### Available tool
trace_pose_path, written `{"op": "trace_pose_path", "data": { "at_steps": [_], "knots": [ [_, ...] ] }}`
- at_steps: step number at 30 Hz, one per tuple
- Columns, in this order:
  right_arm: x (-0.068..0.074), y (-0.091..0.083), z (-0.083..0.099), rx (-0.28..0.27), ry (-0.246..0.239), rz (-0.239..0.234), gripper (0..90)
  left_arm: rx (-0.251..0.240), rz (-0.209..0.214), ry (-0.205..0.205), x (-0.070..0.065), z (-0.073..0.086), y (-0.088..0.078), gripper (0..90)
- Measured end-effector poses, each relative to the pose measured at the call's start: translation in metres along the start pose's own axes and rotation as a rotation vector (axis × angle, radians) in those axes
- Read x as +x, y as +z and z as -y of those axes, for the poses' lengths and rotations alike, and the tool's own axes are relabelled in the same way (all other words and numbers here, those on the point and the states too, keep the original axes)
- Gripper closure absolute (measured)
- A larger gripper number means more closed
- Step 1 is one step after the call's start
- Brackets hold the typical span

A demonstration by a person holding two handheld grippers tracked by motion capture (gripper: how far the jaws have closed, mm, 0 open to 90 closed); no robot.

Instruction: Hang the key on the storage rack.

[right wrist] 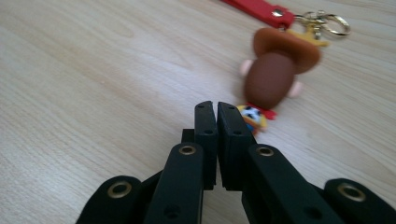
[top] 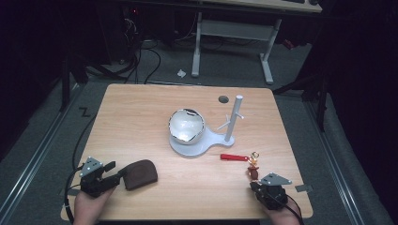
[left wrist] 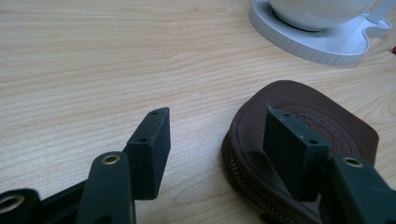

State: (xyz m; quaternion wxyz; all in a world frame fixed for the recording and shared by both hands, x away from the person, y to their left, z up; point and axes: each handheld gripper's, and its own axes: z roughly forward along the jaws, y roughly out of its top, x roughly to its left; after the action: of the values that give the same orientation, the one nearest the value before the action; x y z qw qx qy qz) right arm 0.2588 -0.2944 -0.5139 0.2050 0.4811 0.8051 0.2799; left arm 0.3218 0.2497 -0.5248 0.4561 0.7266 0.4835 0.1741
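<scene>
Where the two forearms enter at the bottom of the high view, the left gripper (top: 111, 172) sits at lower left with its jaws spread wide, and the right gripper (top: 254, 185) sits at lower right with its jaws drawn almost together and nothing between them. In the left gripper view, one jaw stands over bare tabletop (left wrist: 116, 60) while the other stands over the near edge of the brown leather pouch (left wrist: 322, 121); whether that pad touches the leather cannot be told. The pouch (top: 140, 174) lies flat, just beside the left gripper on its right, so the left hand is the nearer one for it. The keychain (top: 253, 167) lies just beyond the right gripper, its long axis running up the frame and then bending left into the red strap (top: 233, 157). The right gripper view shows what the high view cannot resolve: a brown figure (right wrist: 275, 74) with a small painted charm (right wrist: 252, 117) close against the right side of the jaw tips, and a gold ring (right wrist: 334, 23) at the upper right. An approach to the keychain would therefore call for wider jaws and a slight shift toward that side. Farther up, at frame centre, the white stand (top: 199, 145) carries a shiny bowl (top: 186, 125) and a pegged post (top: 233, 119).
</scene>
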Motion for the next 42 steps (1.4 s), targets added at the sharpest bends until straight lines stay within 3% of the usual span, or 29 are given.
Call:
{"op": "trace_pose_path", "data": {
  "at_steps": [3,8,16,24,25,29,31,37,42],
  "knots": [
    [-0.001,0.004,0.001,0.011,-0.004,0.007,87.8,-0.005,-0.002,-0.003,0.0,0.0,-0.002,41.6],
    [-0.014,0.001,0.005,0.017,0.03,0.031,87.7,-0.006,-0.002,-0.012,0.003,0.0,-0.001,41.6],
    [-0.018,-0.007,-0.004,0.052,0.024,0.008,82.8,-0.007,0.0,-0.013,0.003,0.0,-0.001,41.6],
    [-0.033,-0.016,-0.024,0.174,0.035,-0.015,74.8,-0.014,0.004,-0.017,0.003,-0.001,-0.003,41.6],
    [-0.035,-0.017,-0.031,0.218,0.027,-0.02,71.6,-0.014,0.006,-0.016,0.003,-0.001,-0.002,41.6],
    [-0.037,-0.014,-0.038,0.28,0.017,-0.025,68.3,-0.014,0.01,-0.016,0.003,-0.001,-0.002,41.6],
    [-0.037,-0.008,-0.045,0.354,0.001,-0.028,64.7,-0.017,0.014,-0.016,0.004,-0.001,-0.003,41.5],
    [-0.034,0.003,-0.057,0.44,-0.004,-0.034,58.3,-0.019,0.017,-0.019,0.005,-0.001,-0.003,41.5],
    [-0.034,0.01,-0.065,0.465,0.007,-0.022,54.4,-0.019,0.02,-0.015,0.005,-0.002,-0.004,41.5]
  ]
}}
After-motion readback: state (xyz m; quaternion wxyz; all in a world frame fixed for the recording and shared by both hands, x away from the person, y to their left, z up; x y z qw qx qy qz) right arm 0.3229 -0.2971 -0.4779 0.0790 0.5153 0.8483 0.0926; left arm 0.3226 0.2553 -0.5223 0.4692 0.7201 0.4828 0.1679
